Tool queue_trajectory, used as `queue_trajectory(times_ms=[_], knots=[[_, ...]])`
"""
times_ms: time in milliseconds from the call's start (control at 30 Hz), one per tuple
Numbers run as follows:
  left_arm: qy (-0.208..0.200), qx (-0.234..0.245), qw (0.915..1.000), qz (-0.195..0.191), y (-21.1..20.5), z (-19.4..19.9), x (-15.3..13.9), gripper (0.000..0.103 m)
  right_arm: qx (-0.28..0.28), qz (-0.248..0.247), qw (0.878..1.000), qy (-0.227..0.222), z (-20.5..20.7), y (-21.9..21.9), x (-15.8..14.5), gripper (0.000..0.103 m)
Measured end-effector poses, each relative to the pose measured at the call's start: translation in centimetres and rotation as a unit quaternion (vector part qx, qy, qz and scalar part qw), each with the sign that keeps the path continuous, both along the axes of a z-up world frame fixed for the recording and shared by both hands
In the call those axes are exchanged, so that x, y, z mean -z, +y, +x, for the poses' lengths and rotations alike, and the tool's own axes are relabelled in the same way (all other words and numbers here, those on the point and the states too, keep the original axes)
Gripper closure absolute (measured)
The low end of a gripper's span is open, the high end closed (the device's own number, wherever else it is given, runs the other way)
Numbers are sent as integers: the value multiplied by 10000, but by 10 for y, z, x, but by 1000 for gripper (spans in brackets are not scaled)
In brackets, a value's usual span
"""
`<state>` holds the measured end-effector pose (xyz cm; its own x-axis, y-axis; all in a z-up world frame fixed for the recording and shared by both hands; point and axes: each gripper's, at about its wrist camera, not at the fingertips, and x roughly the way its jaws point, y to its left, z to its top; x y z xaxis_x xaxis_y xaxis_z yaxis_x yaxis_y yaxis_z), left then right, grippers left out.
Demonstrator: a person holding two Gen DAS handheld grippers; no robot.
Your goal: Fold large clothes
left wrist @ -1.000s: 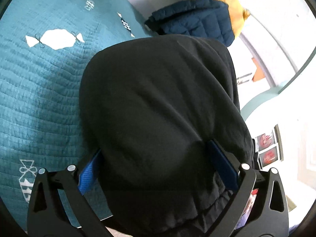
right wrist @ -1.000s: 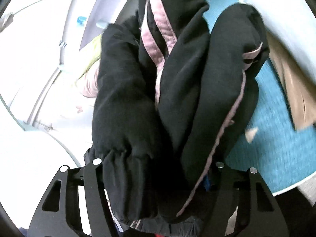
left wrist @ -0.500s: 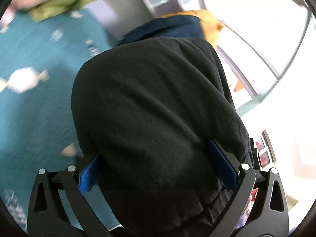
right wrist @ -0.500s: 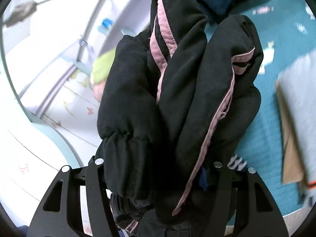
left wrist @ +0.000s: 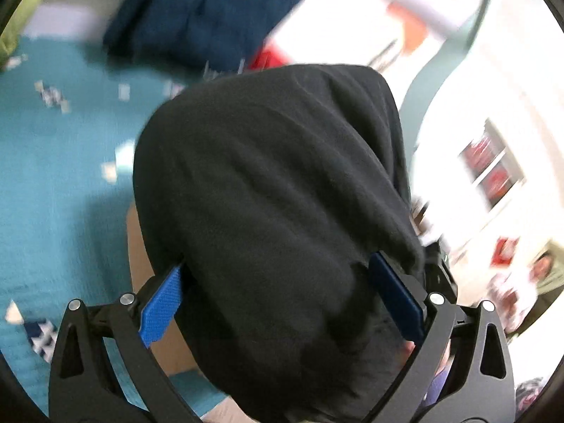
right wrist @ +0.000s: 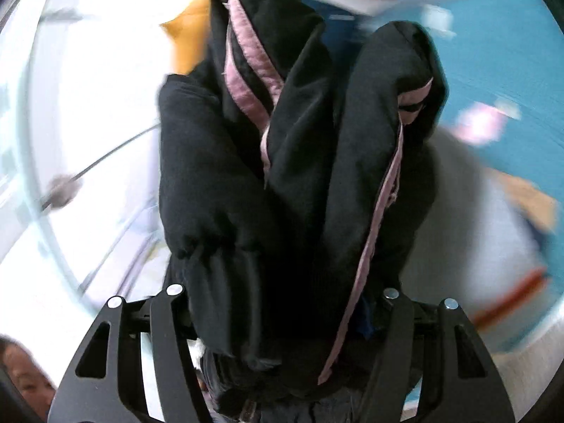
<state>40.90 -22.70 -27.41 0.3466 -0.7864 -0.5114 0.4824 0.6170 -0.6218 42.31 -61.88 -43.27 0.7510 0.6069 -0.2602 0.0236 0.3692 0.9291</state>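
A bulky black garment (left wrist: 275, 204) fills the left wrist view, bunched between the blue pads (left wrist: 160, 308) of my left gripper (left wrist: 282, 303), which grips it. In the right wrist view the same black garment (right wrist: 289, 183), with pink trim stripes (right wrist: 246, 81) and a gathered cuff, is bunched between the fingers of my right gripper (right wrist: 282, 303), which grips it. Both bundles are held up above a teal bedspread (left wrist: 53, 194). The fingertips are hidden by cloth.
A navy jacket (left wrist: 208, 14) lies at the bed's far edge, with a red item (left wrist: 268, 58) beside it. The teal bedspread (right wrist: 504, 63) shows at the right, with tan and grey clothes (right wrist: 528, 204) on it. White walls and framed pictures (left wrist: 493, 169) surround the bed.
Both grippers have swung with the garment still gripped; the background has shifted and blurred. The navy jacket now sits higher and further left in the left wrist view.
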Motion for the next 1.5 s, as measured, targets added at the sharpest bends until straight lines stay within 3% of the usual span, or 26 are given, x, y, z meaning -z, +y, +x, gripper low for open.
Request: queue_trajectory(times_ms=[33, 100, 133, 233, 333, 400, 500, 600, 633, 700, 733, 767, 833, 900, 933, 967, 1100, 1167, 1200, 1300, 1500], knots=[[138, 48, 9996, 262, -16, 1, 17, 5, 116, 90, 9993, 342, 0, -14, 29, 44], [370, 219, 9987, 285, -36, 0, 36, 5, 373, 360, 9966, 638, -5, -37, 70, 39], [327, 289, 9988, 237, -43, -4, 36, 5, 540, 506, 9951, 653, -9, -47, 81, 37], [-73, 490, 9974, 525, -64, -18, 25, 4, 646, 264, 9947, 753, -17, -62, 79, 30], [30, 584, 9971, 478, -73, -13, 23, 4, 971, -891, 9838, 1213, -36, -75, 52, 26], [7, 644, 9967, 485, -75, -13, 22, 4, 1146, -1997, 9625, 1434, -55, -78, 17, 26], [-80, 667, 9962, 563, -75, -15, 25, 4, 1577, -3021, 9327, 1181, -75, -58, -38, 26], [-7, 573, 9971, 498, -70, -15, 26, 4, 1277, -3414, 9307, 304, -72, -19, -78, 28], [25, 555, 9973, 490, -70, -13, 27, 4, 1108, -3501, 9299, 206, -63, -6, -82, 31], [98, 538, 9974, 475, -71, -7, 23, 4, 714, -3499, 9340, 142, -36, 11, -72, 44], [133, 555, 9972, 486, -71, -4, 22, 4, 526, -3495, 9350, 307, -15, 20, -62, 51], [133, 561, 9970, 512, -71, -2, 20, 4, 355, -3451, 9363, 537, 7, 24, -50, 51], [174, 563, 9969, 518, -70, 6, 16, 4, 365, -3497, 9323, 846, 29, 16, -36, 47], [159, 409, 9986, 286, -55, 18, 10, 4, 455, -3314, 9360, 1099, 54, 4, -24, 45], [171, 312, 9991, 238, -48, 24, 7, 4, 592, -3410, 9302, 1222, 67, -2, -21, 35], [200, 185, 9995, 172, -38, 32, 5, 4, 734, -3543, 9225, 1347, 75, -8, -20, 33], [166, -441, 9987, 209, 10, 65, 9, 4, 474, -2916, 9406, 1672, 97, -37, -17, 30], [210, -628, 9975, 237, 28, 73, 15, 4, 473, -3043, 9350, 1760, 100, -39, -21, 18], [268, -687, 9969, 264, 35, 77, 21, 4, 541, -3138, 9306, 1805, 102, -39, -20, 17], [505, -800, 9948, 375, 54, 80, 40, 4, 646, -2896, 9381, 1788, 100, -43, -6, 17], [595, -717, 9938, 616, 71, 60, 54, 4, 753, -2944, 9366, 1746, 79, -23, -42, 16]])
